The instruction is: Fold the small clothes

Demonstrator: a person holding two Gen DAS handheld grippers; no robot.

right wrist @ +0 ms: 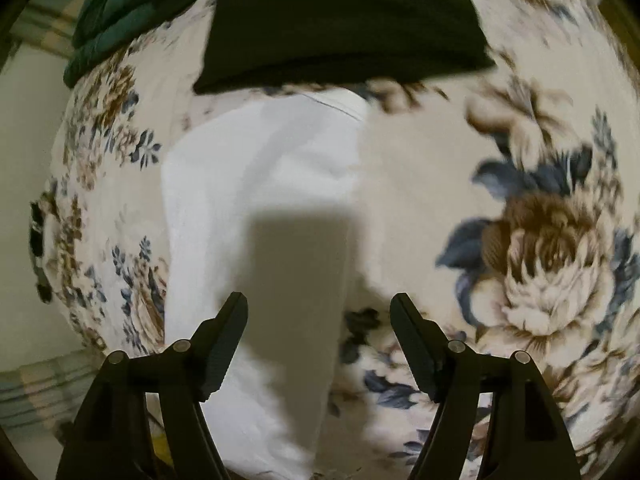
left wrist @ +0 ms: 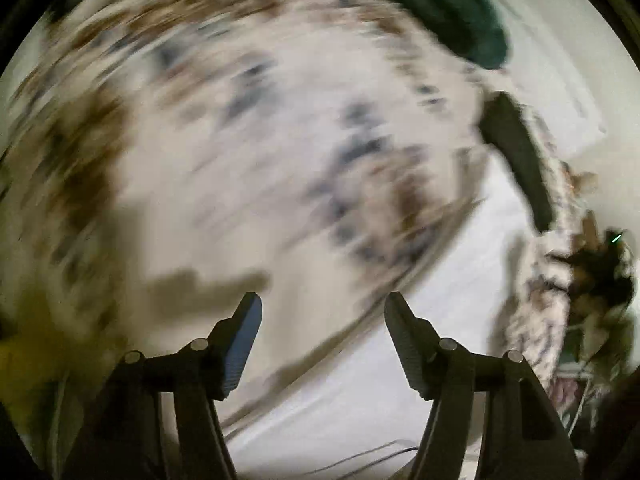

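A white garment (right wrist: 256,184) lies flat on a floral bedspread (right wrist: 532,248), stretching from mid-frame down to the bottom of the right wrist view. My right gripper (right wrist: 319,300) is open and empty, hovering over the garment's right edge. In the left wrist view, which is heavily blurred, the white garment (left wrist: 400,360) shows at lower right. My left gripper (left wrist: 323,300) is open and empty above the bedspread (left wrist: 240,140) near the garment's edge.
A black folded cloth (right wrist: 340,28) lies just beyond the white garment, also seen edge-on in the left wrist view (left wrist: 516,160). A dark green cloth (right wrist: 120,12) lies at the far left; it shows in the left wrist view (left wrist: 440,4) at the top.
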